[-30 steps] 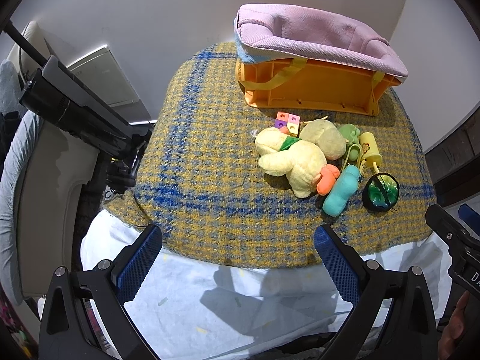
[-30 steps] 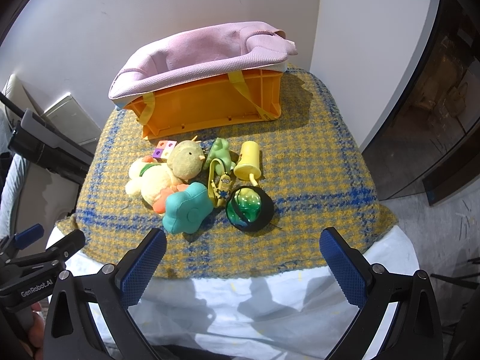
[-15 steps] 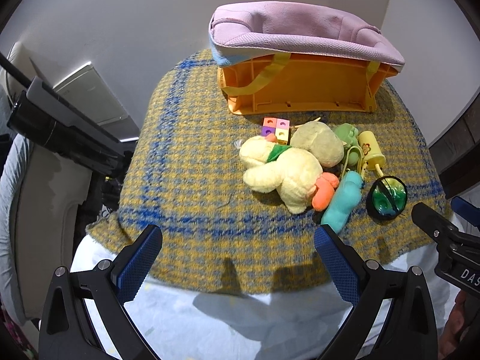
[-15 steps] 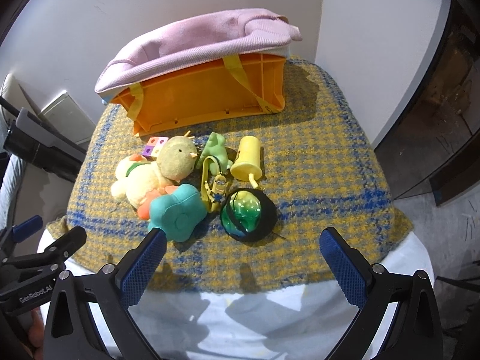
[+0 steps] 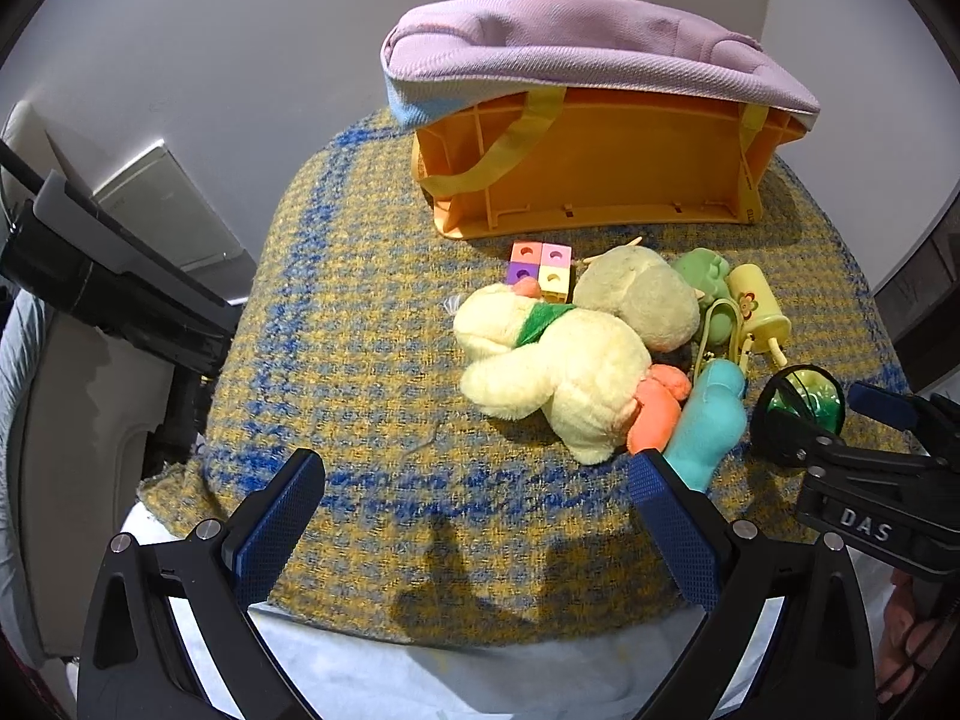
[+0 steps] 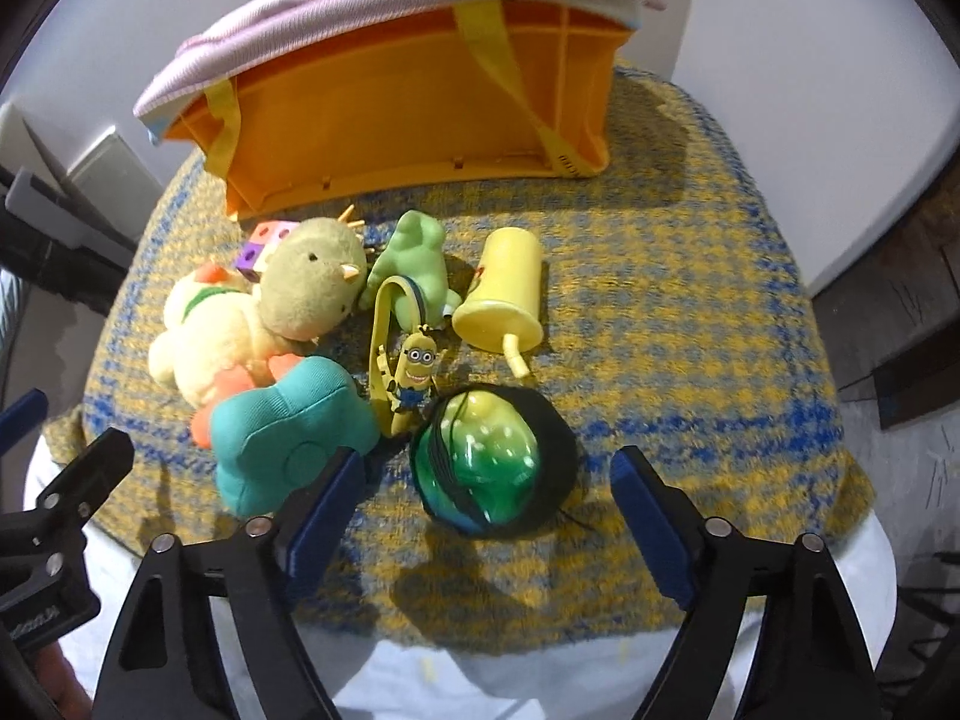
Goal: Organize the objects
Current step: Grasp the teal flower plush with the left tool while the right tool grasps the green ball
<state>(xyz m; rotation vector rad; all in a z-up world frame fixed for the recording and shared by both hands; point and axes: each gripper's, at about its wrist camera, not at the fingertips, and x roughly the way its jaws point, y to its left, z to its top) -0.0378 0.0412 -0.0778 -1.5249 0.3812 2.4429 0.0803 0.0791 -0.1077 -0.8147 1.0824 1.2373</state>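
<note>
A green-and-yellow ball in a black net (image 6: pixel 489 465) lies near the plaid cloth's front edge. My right gripper (image 6: pixel 486 471) hangs just above it with the jaws closing; the ball sits between the blue pads (image 6: pixel 327 495), which do not touch it. Left of the ball lie a teal flower plush (image 6: pixel 288 432), a minion keychain (image 6: pixel 417 366), a yellow cup (image 6: pixel 504 300), a green frog toy (image 6: pixel 414 264), a chick plush (image 6: pixel 315 288) and a pale duck plush (image 5: pixel 558 372). My left gripper (image 5: pixel 474 474) stands open over bare cloth in front of the duck.
An orange crate (image 5: pixel 600 168) with a pink bag (image 5: pixel 576 42) laid over it stands at the back of the table. Coloured cubes (image 5: pixel 540 267) lie before it. A white sheet (image 5: pixel 420 678) hangs below the cloth. A black stand (image 5: pixel 108 288) is at the left.
Both grippers have come down and forward toward the table, so the toys look larger. The right gripper's jaws have narrowed on either side of the netted ball.
</note>
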